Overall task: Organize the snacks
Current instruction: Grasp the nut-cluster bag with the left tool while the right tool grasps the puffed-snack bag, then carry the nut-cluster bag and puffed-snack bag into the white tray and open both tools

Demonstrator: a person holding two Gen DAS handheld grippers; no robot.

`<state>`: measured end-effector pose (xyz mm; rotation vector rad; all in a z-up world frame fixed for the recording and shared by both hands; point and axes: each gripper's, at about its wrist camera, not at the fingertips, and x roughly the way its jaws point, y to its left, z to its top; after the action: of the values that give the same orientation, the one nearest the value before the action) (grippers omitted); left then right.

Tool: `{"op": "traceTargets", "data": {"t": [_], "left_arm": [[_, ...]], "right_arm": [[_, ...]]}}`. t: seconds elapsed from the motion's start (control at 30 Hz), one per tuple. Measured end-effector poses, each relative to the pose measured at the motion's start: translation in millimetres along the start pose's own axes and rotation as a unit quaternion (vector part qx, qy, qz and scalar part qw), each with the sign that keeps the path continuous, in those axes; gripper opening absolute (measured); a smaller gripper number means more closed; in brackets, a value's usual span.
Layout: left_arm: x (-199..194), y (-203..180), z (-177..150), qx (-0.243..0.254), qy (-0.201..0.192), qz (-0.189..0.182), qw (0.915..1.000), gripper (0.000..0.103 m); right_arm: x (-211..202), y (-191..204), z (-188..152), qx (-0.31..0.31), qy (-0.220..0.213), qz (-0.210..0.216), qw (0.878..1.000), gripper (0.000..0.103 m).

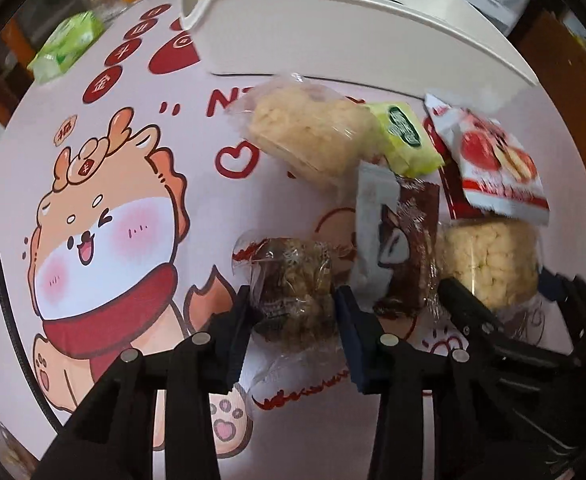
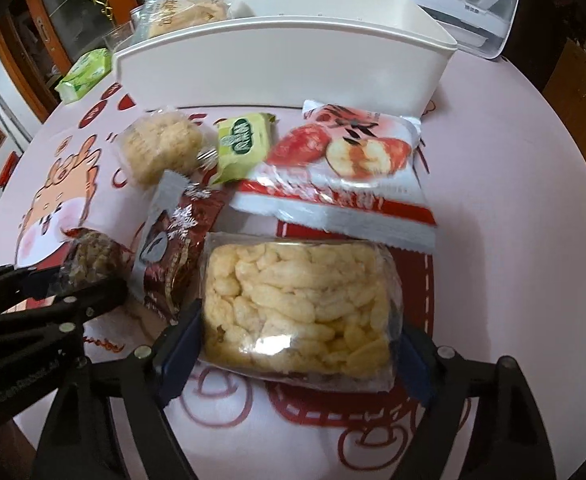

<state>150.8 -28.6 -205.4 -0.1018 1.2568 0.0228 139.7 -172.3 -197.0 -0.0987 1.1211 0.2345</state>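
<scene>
Where the left claw [image 1: 293, 312] points down at the counter [image 2: 493, 160], its pads press both sides of a dark nut-cluster snack [image 1: 289, 284], while the right claw [image 2: 301, 344] stands wide around a clear pack of pale puffed rice [image 2: 301, 304], pads at the wrapper's edges; contact cannot be confirmed. Beyond the puffed-rice pack lie a brown chocolate wrapper [image 2: 177, 248], an apple-print packet [image 2: 345, 168], a green packet [image 2: 245, 144] and a second rice cake [image 2: 161, 152]. Farthest from it stands a white bin [image 2: 285, 68].
</scene>
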Motion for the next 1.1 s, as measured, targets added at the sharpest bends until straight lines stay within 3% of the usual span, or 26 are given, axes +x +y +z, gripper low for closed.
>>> {"op": "traceTargets", "data": {"t": [0.33, 0.63, 1.1], "left_arm": [[-23.4, -10.2, -23.2, 0.036, 0.000, 0.006, 0.9993, 0.039], [-83.1, -3.5, -33.3, 0.081, -0.049, 0.006, 0.9955, 0.039], [-154.3, 12.1, 13.2, 0.081, -0.129, -0.007, 0.9884, 0.039]], "right_arm": [[-35.7, 3.0, -23.9, 0.000, -0.011, 0.016, 1.000, 0.084], [-87.3, 6.4, -12.9, 0.002, -0.061, 0.026, 0.998, 0.084], [-152.2, 10.7, 24.9, -0.019, -0.153, 0.020, 0.988, 0.084]]}}
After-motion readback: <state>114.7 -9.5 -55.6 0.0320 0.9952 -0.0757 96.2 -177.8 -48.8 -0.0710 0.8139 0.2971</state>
